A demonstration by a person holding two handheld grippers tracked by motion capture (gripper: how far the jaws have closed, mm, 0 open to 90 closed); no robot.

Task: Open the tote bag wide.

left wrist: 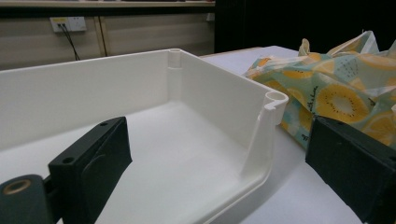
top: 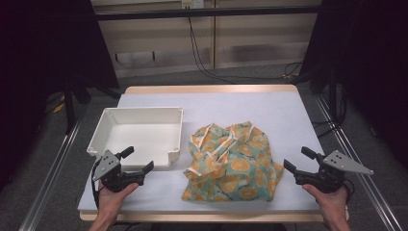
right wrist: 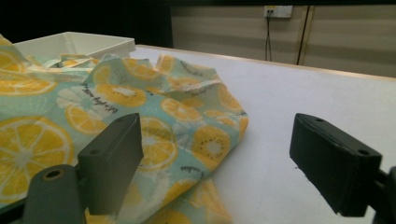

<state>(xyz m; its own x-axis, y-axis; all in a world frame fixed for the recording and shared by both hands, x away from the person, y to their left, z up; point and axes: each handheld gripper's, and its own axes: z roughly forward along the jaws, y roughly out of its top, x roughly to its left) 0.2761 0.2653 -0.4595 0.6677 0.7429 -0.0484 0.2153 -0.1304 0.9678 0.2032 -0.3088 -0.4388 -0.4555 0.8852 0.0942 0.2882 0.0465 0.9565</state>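
Crumpled fruit-print cloth (top: 233, 161) lies on the white surface (top: 269, 103), just right of the empty white tray (top: 139, 132) — apart from both grippers. Left gripper (top: 139, 161) sits at the tray's near edge, fingers spread, nothing between them. Right gripper (top: 298, 161) is just right of the cloth — fingers likewise released.

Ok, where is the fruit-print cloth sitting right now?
In the high view the fruit-print cloth lies crumpled on the white table, just right of the white tray, between both grippers, untouched.
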